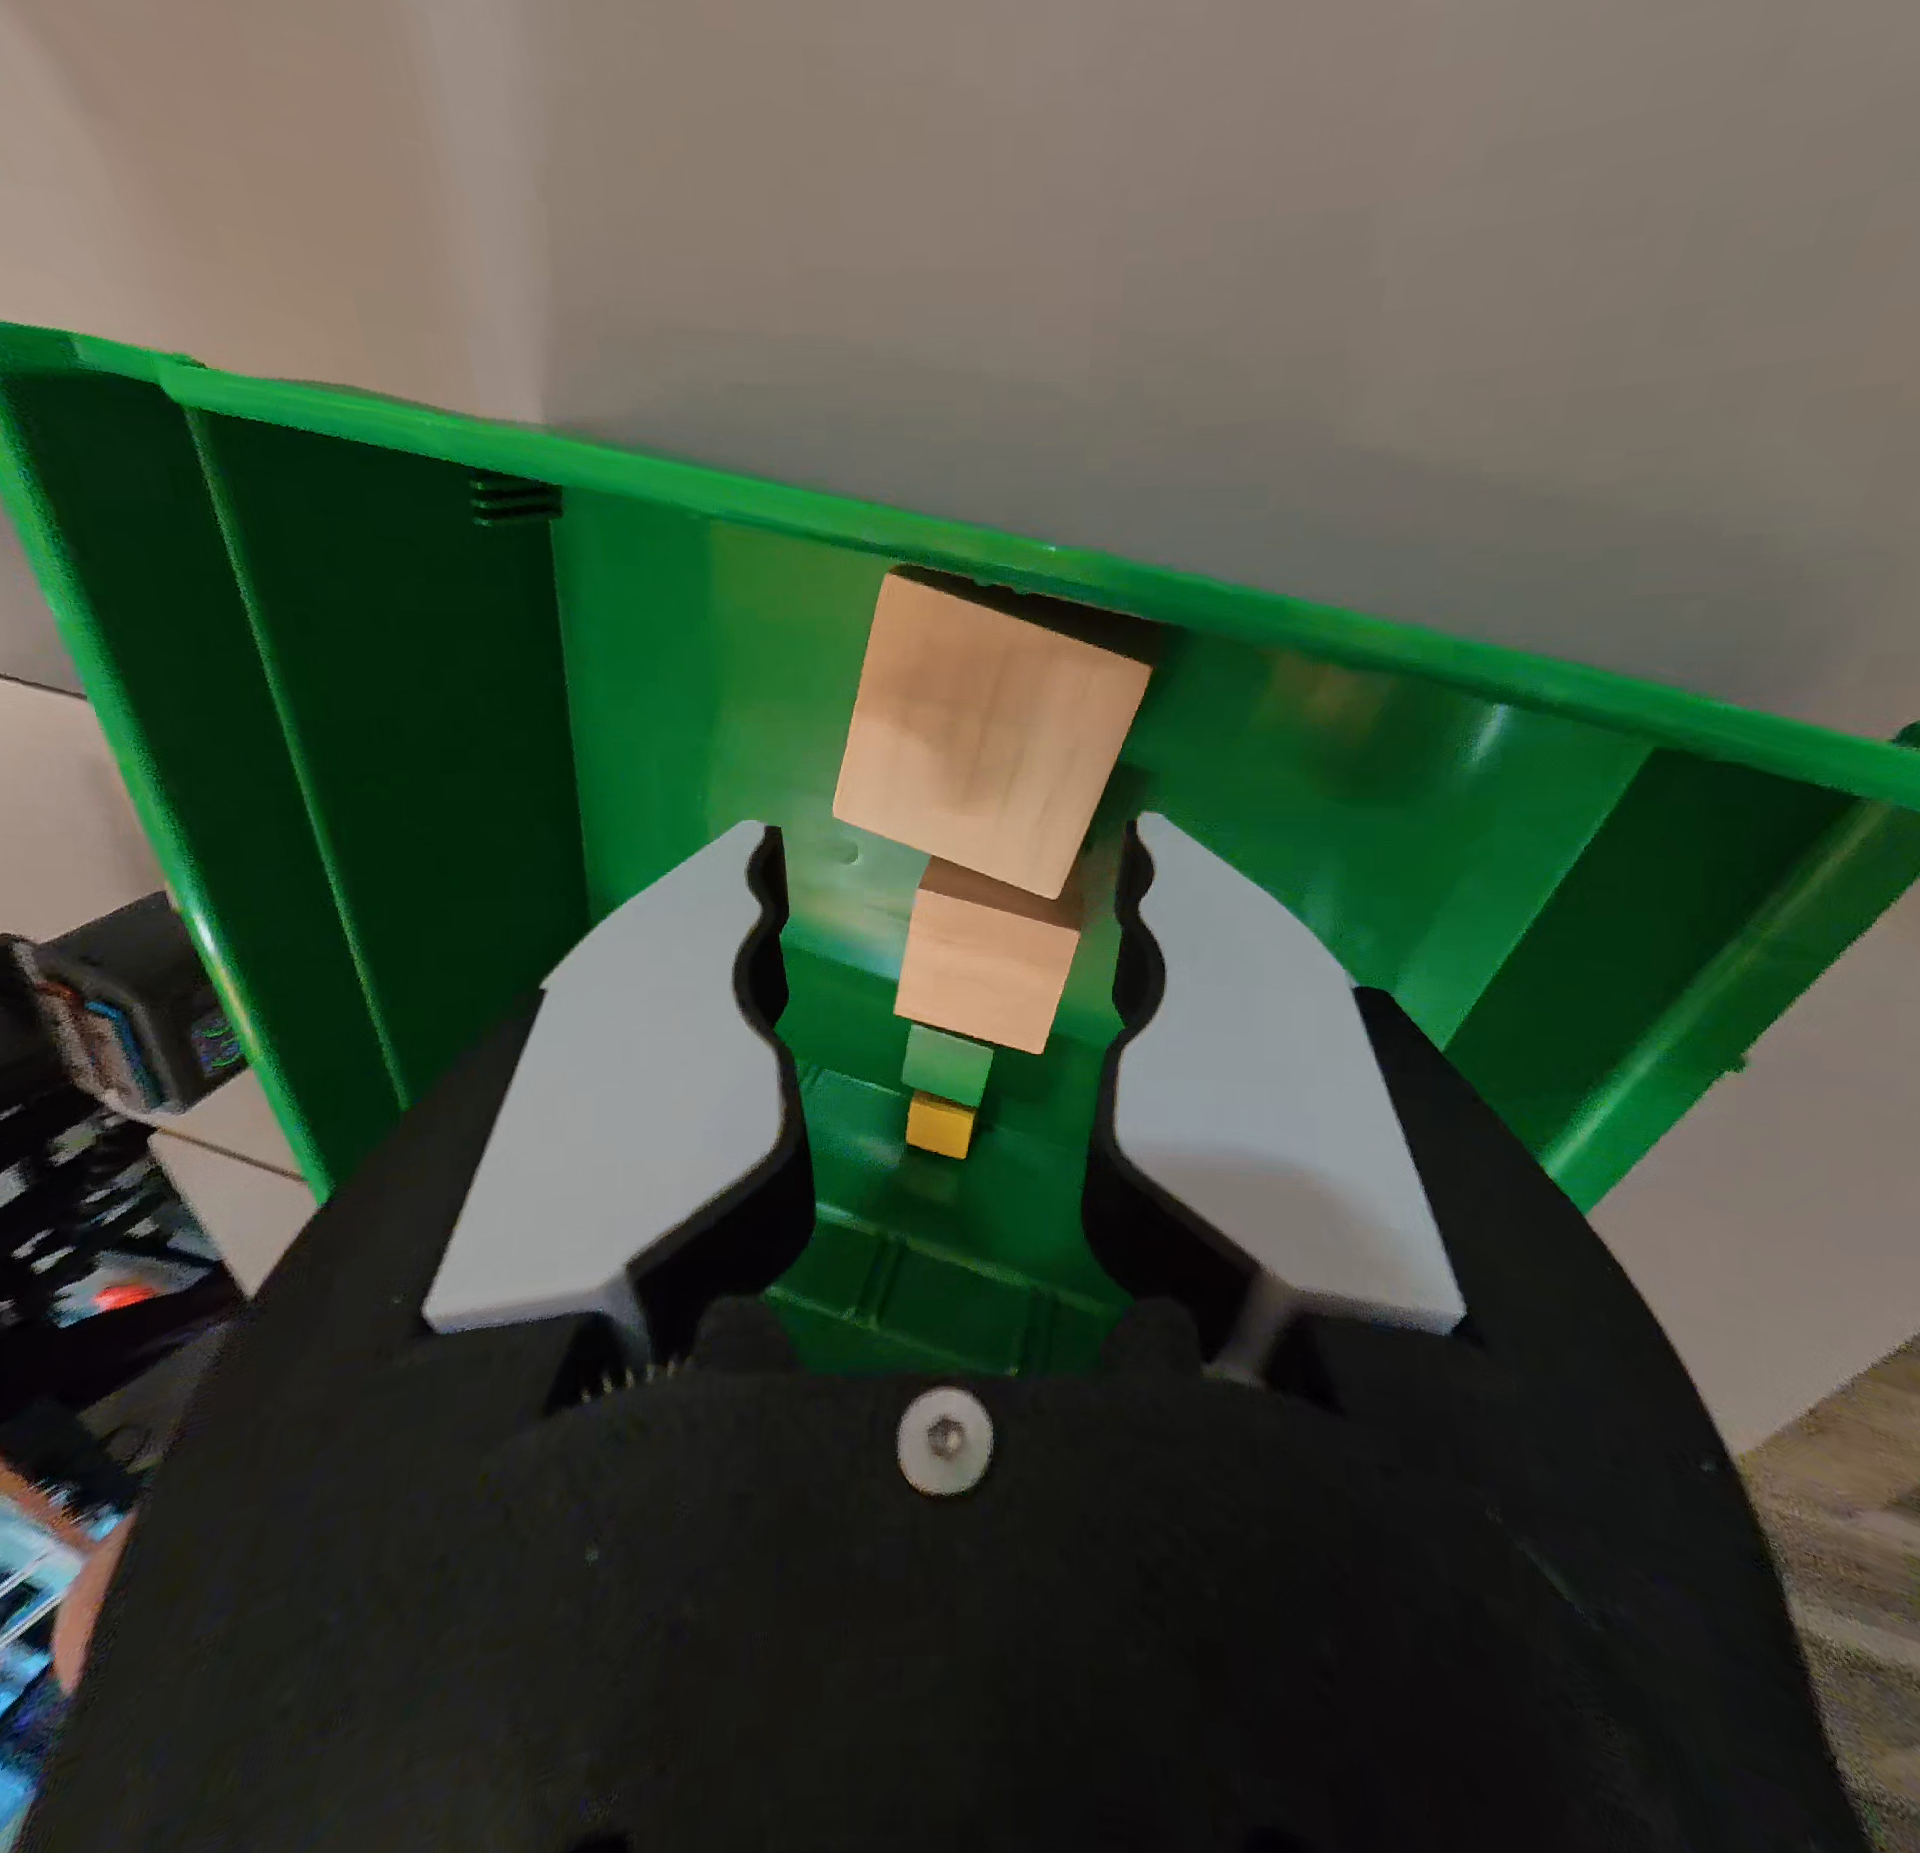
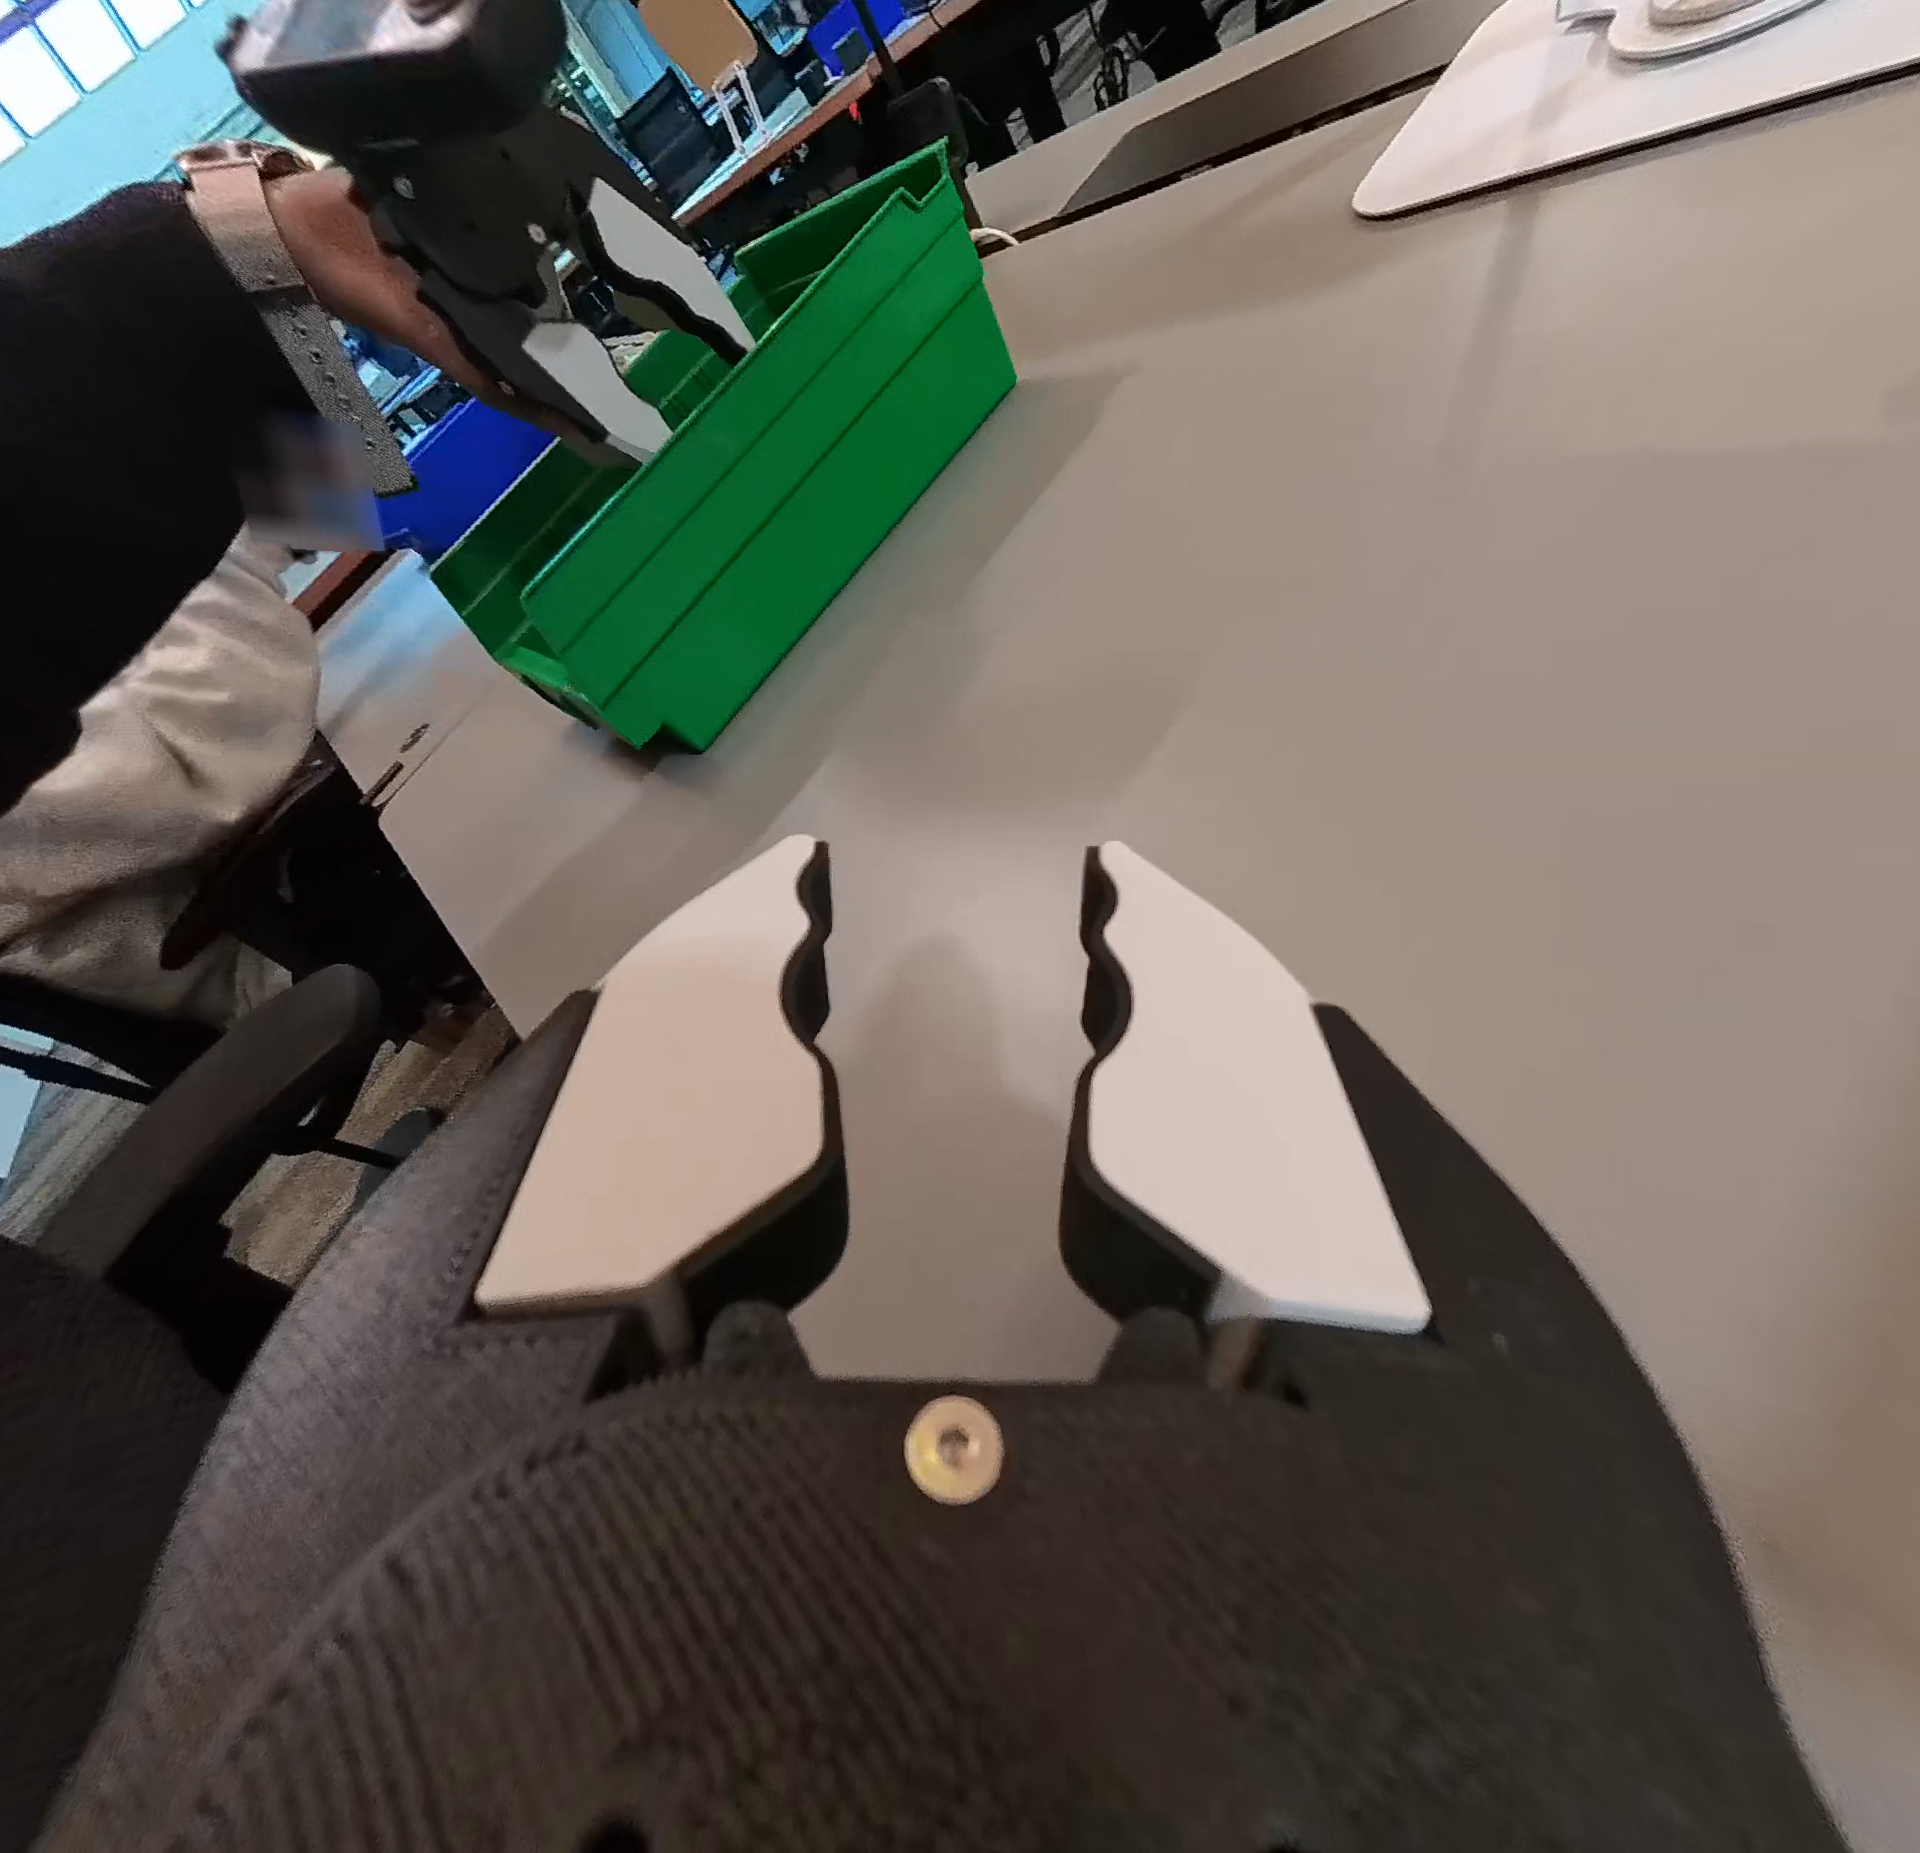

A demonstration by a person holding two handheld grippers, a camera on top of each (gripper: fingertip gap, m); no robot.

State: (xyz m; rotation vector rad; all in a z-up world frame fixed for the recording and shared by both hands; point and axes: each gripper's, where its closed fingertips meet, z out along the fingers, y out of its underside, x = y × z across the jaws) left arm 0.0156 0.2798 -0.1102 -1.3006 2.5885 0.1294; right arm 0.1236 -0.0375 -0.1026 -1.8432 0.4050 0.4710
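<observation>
My left gripper (image 1: 948,837) is open and empty, pointing down into a green plastic bin (image 1: 416,764). In the bin a stack of blocks rises toward the camera: a large plain wooden cube (image 1: 982,733) on top, a smaller wooden cube (image 1: 982,962) below it, then a green cube (image 1: 948,1060) and a small yellow cube (image 1: 940,1126). The top cube sits just past my fingertips, apart from them. My right gripper (image 2: 956,853) is open and empty, low over the grey table (image 2: 1455,660). The right wrist view shows the bin (image 2: 779,494) and the left gripper (image 2: 634,349) over it.
A person in a dark sleeve and light trousers (image 2: 135,681) sits at the table's left edge on a black chair (image 2: 239,1097). A pale mat (image 2: 1621,110) with a round plate lies at the far right. More tables and blue crates stand behind.
</observation>
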